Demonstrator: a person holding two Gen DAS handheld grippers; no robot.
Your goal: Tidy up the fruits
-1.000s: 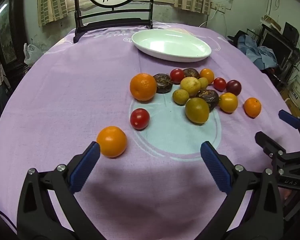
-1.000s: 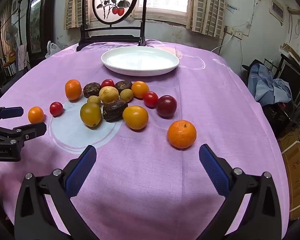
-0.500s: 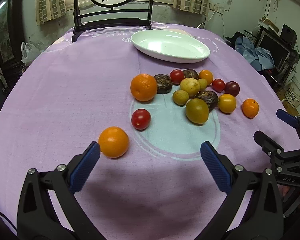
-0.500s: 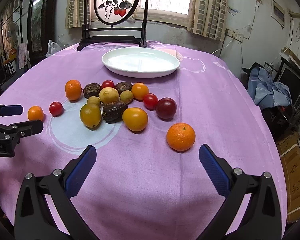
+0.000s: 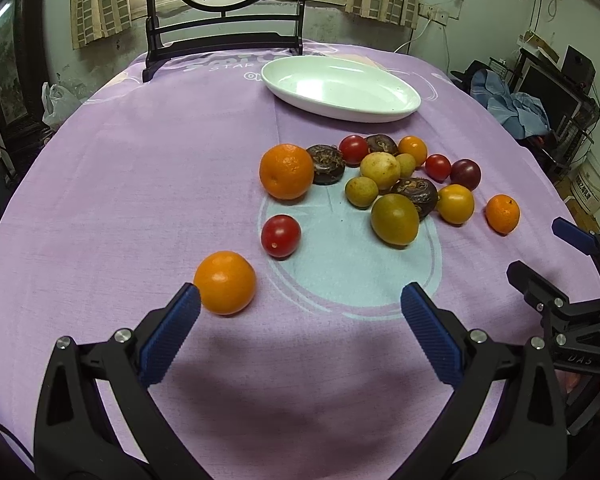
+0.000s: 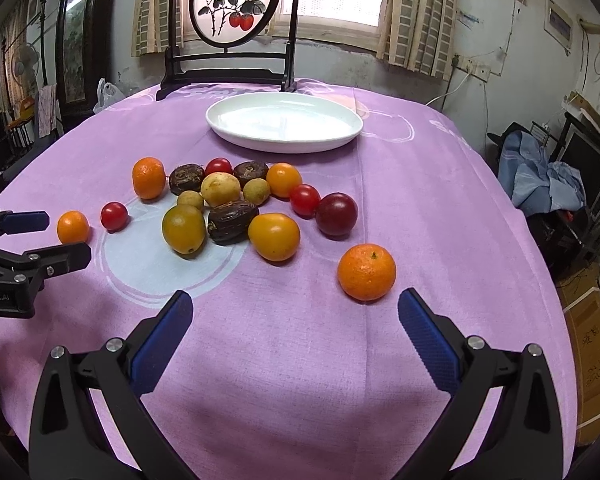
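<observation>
Several fruits lie on a purple tablecloth in front of an empty white plate (image 5: 340, 90) (image 6: 284, 122). My left gripper (image 5: 300, 312) is open; a small orange fruit (image 5: 225, 282) sits just past its left fingertip, and a red tomato (image 5: 281, 236) lies beyond. A bigger mandarin (image 5: 286, 171) heads the central cluster of brown, yellow and red fruits. My right gripper (image 6: 294, 318) is open and holds nothing, with a mandarin (image 6: 366, 266) close ahead of its right finger. A yellow-orange fruit (image 6: 274, 236) and a dark plum (image 6: 336, 214) lie farther in.
A dark wooden stand with a round painted panel (image 6: 236, 2) stands at the table's far edge behind the plate. The left gripper's body (image 6: 24, 256) shows at the left of the right wrist view. Clutter and blue cloth (image 6: 544, 176) sit off the table's right side.
Both grippers have moved forward a little toward the fruits. The small orange fruit now sits closer to the left gripper's left fingertip. Both stay open.
</observation>
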